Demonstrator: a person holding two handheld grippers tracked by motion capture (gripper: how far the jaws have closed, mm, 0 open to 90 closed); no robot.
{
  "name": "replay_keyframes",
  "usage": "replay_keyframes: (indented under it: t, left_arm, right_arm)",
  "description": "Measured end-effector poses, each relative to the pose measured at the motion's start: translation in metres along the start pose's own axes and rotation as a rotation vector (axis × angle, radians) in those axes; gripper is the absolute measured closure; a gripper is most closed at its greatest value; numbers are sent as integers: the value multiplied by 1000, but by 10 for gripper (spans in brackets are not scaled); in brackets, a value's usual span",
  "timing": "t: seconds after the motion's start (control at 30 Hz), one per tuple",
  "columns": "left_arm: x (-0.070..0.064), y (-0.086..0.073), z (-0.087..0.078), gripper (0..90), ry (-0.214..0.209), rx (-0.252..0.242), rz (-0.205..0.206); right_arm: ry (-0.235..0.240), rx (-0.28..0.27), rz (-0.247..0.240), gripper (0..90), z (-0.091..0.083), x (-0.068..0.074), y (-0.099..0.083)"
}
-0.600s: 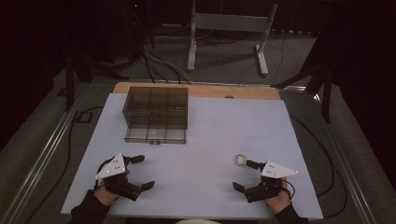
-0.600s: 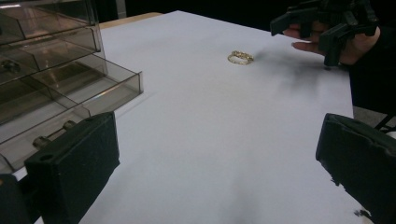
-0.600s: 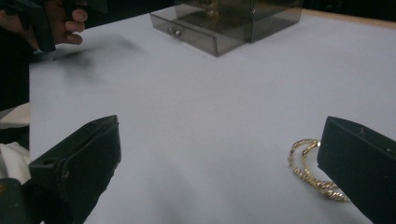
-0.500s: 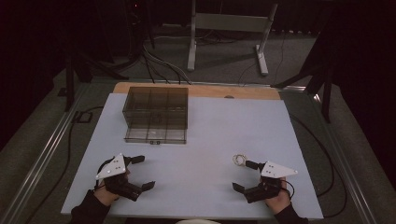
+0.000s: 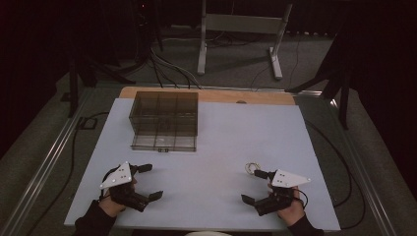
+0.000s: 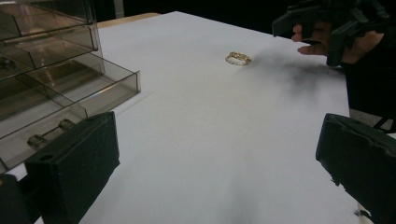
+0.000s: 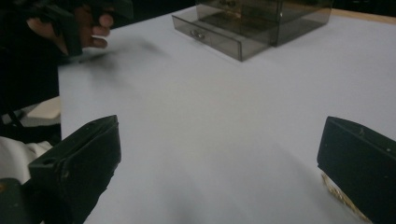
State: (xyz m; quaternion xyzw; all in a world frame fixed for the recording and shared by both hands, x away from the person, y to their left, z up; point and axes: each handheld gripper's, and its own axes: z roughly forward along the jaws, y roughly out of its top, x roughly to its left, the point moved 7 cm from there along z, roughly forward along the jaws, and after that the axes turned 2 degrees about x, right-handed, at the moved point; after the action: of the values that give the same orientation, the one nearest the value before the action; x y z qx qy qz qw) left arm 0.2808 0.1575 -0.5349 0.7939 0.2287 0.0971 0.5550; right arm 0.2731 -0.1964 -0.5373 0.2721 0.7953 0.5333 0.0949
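On the near left of the white table (image 5: 216, 147), the left gripper (image 5: 149, 182) rests in the person's hand with its two black jaws spread wide apart and nothing between them. On the near right, the right gripper (image 5: 254, 186) is also held low over the table, its jaws likewise standing well apart and empty. A small gold bracelet (image 5: 253, 168) lies flat on the table just beside the far jaw of the right gripper, close to its tip but not between the jaws; in the right gripper view a piece of it peeks out at the lower right corner beside one jaw, and whether they touch cannot be told. In the left gripper view the bracelet lies far off across the bare tabletop, near the other hand. A smoky transparent drawer box (image 5: 164, 117) stands at the far left of the table, with its bottom drawer (image 5: 163, 142) pulled out toward the near side.
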Motion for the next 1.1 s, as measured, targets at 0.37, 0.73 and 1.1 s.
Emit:
replay_keyframes:
  t: [0.37,0.73,1.1]
  left_arm:
    - [-1,2,0,5,-4,-13,1]
    - [0,2,-1,5,-2,-14,-7]
    - [0,2,-1,5,-1,-15,-7]
  right_arm:
    - [-52,-53,-32,0,-6,0,25]
    - [-89,-83,-31,0,-8,-10,43]
    - [-140,-82,4,0,-4,-29,46]
